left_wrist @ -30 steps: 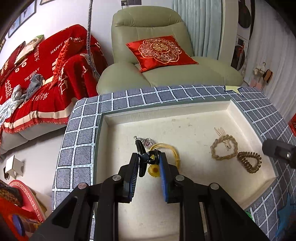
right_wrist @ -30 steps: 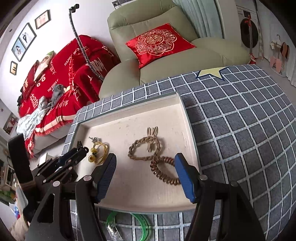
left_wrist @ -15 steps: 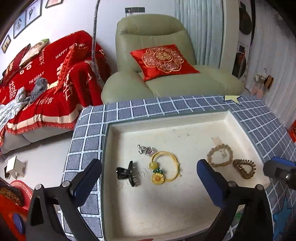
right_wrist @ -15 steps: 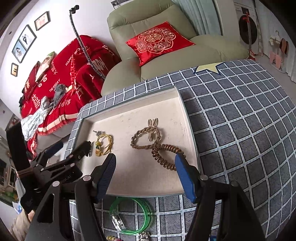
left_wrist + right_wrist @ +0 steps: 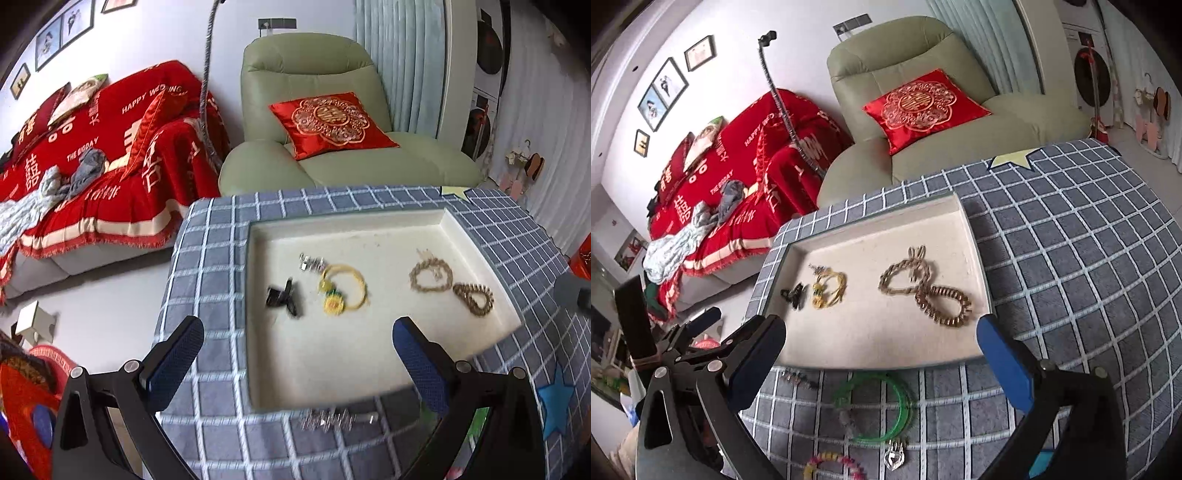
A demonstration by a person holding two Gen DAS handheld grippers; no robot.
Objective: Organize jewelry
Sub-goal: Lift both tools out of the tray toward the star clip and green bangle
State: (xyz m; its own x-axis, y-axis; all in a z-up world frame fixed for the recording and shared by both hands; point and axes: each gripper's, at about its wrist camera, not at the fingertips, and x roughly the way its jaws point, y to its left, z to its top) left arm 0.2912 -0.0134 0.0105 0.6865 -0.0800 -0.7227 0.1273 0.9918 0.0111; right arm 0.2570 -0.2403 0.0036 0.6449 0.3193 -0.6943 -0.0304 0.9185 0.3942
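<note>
1. Left tool (image 5: 297,354): jaws wide, empty.
2. Right tool (image 5: 881,354): jaws opening, nothing between.
3. Tray (image 5: 871,350), on checked worktop (image 5: 1071,258): black clip (image 5: 282,297), yellow bracelet (image 5: 343,291), braided bracelet (image 5: 905,277), coil band (image 5: 943,306).
4. Worktop, before tray: green bangle (image 5: 877,406).

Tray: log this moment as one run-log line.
tray: black claw clip, yellow bracelet, braided bracelet, coil tie inside | left gripper: open, empty | right gripper: opening, empty | green bangle: outside
</note>
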